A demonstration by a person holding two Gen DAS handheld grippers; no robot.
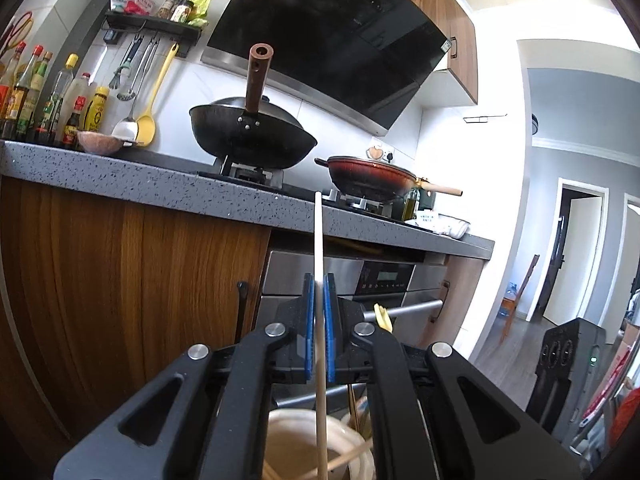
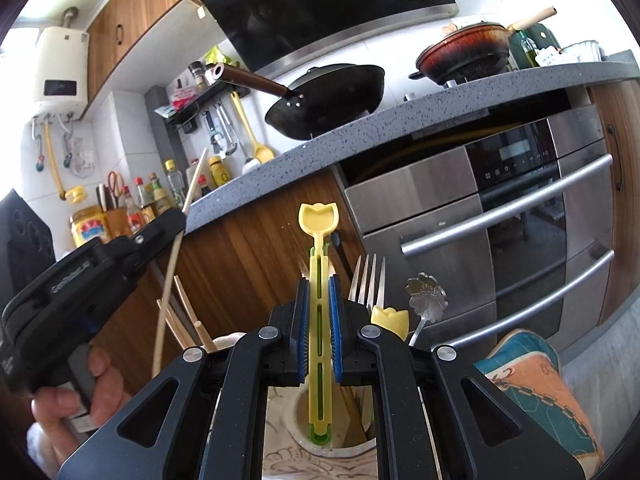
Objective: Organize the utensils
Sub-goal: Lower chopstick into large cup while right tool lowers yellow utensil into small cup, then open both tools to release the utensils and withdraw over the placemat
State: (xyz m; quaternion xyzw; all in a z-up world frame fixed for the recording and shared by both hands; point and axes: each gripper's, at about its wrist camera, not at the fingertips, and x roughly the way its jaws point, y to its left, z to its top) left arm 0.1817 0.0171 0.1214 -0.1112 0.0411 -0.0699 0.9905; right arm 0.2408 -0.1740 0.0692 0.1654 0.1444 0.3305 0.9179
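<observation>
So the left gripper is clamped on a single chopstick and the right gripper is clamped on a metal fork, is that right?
Not quite. The right gripper is shut on a yellow plastic utensil with a tulip-shaped end, as the right wrist view shows; the metal fork stands free beside it. The left gripper does clamp a single chopstick.

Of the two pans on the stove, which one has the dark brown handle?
The black wok, nearer the hanging utensils. Its dark brown handle has a hollow end; the red pan beside it has a pale wooden handle.

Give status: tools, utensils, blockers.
Left tool shut on chopstick. Right tool shut on yellow utensil. Both over holder. Nothing blocking.
</observation>
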